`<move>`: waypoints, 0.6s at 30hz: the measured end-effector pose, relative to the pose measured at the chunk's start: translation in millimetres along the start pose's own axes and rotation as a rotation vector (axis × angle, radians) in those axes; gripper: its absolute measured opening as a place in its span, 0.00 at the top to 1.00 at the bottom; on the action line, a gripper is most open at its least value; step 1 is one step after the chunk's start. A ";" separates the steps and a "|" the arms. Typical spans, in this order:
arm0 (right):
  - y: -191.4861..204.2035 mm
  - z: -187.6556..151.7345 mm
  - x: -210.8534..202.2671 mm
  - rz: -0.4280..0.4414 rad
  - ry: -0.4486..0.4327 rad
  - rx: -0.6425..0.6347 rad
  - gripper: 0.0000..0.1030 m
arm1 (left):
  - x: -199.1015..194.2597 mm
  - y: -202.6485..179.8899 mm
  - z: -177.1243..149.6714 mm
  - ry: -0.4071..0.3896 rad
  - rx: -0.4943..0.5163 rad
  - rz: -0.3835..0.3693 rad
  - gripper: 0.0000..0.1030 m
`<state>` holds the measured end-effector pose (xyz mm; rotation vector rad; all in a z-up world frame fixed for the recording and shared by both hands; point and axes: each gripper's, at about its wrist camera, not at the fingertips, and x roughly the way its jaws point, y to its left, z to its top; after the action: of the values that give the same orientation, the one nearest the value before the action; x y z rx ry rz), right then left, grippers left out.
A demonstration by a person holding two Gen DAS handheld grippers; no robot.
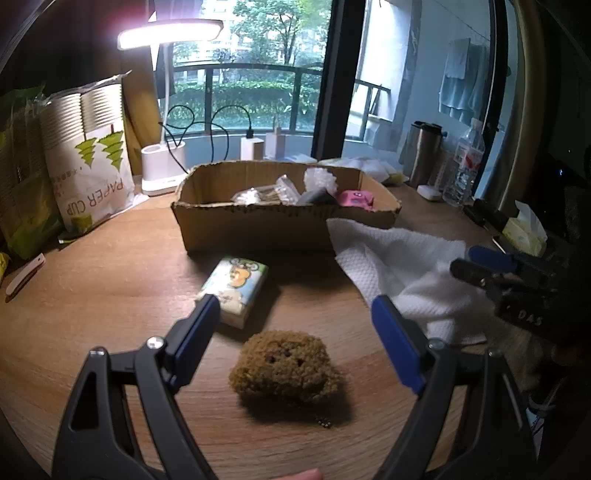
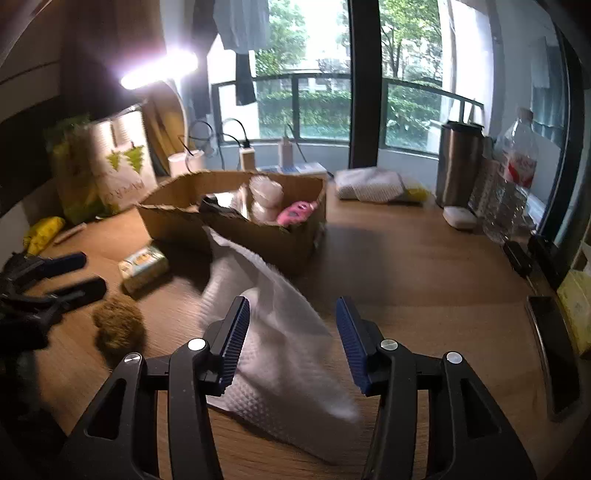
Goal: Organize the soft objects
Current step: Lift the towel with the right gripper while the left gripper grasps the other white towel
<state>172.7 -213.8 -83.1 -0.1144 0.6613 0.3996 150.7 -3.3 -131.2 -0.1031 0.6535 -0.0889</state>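
Desk lamp (image 1: 170,34) at upper left blows out to white in both views, with a wide flare in the right wrist view. Daylight through the window (image 1: 255,74) at top centre, greenery slightly washed. Corners fall to black; strong fisheye bending at the edges. Left wrist view sharp, soft dark shadow under the brown plush toy (image 1: 286,367). Right wrist view motion-blurred, the white cloth (image 2: 280,332) smeared, left edge dim and soft
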 end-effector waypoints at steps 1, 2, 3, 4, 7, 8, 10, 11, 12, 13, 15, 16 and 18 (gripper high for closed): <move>-1.2 -1.8 2.4 -0.001 0.009 0.003 0.48 | 0.6 0.1 0.0 0.002 0.001 0.002 0.17; -2.5 -3.1 3.9 -0.003 0.015 0.008 0.45 | 1.7 0.7 0.3 0.005 0.000 0.001 0.17; -3.0 -4.6 5.0 -0.001 0.021 0.012 0.44 | 2.5 0.3 0.2 0.008 -0.001 0.001 0.17; -3.8 -6.1 6.0 0.003 0.027 0.014 0.44 | 3.5 -0.8 0.2 0.010 0.000 -0.001 0.17; -5.5 -8.6 5.6 -0.003 0.029 0.013 0.43 | 5.3 -6.1 0.2 0.014 0.009 -0.009 0.17; -6.0 -9.4 5.3 0.000 0.031 0.011 0.43 | 5.8 -8.5 0.4 0.014 0.014 -0.012 0.17; -5.8 -10.5 7.8 0.009 0.049 0.007 0.41 | 6.5 -13.9 1.0 0.015 0.024 -0.018 0.17; -4.6 -12.0 10.4 0.015 0.066 -0.001 0.39 | 6.8 -15.3 1.3 0.015 0.027 -0.020 0.17; -2.8 -14.6 15.2 0.017 0.092 -0.016 0.38 | 7.2 -17.5 1.7 0.015 0.031 -0.021 0.17; -1.1 -16.8 18.9 0.015 0.110 -0.026 0.38 | 7.4 -20.1 2.0 0.016 0.035 -0.022 0.17; 2.5 -23.7 26.8 0.020 0.150 -0.042 0.38 | 7.4 -22.8 2.7 0.016 0.040 -0.024 0.17; 4.6 -25.9 29.9 0.022 0.168 -0.050 0.38 | 7.3 -24.5 3.0 0.017 0.042 -0.024 0.17; 8.6 -27.2 28.4 0.011 0.163 -0.074 0.39 | 7.0 -27.4 3.9 0.017 0.047 -0.024 0.17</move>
<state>174.0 -202.8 -121.9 -0.2154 0.8078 0.4281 157.3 -31.0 -128.9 -0.0649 0.6667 -0.1286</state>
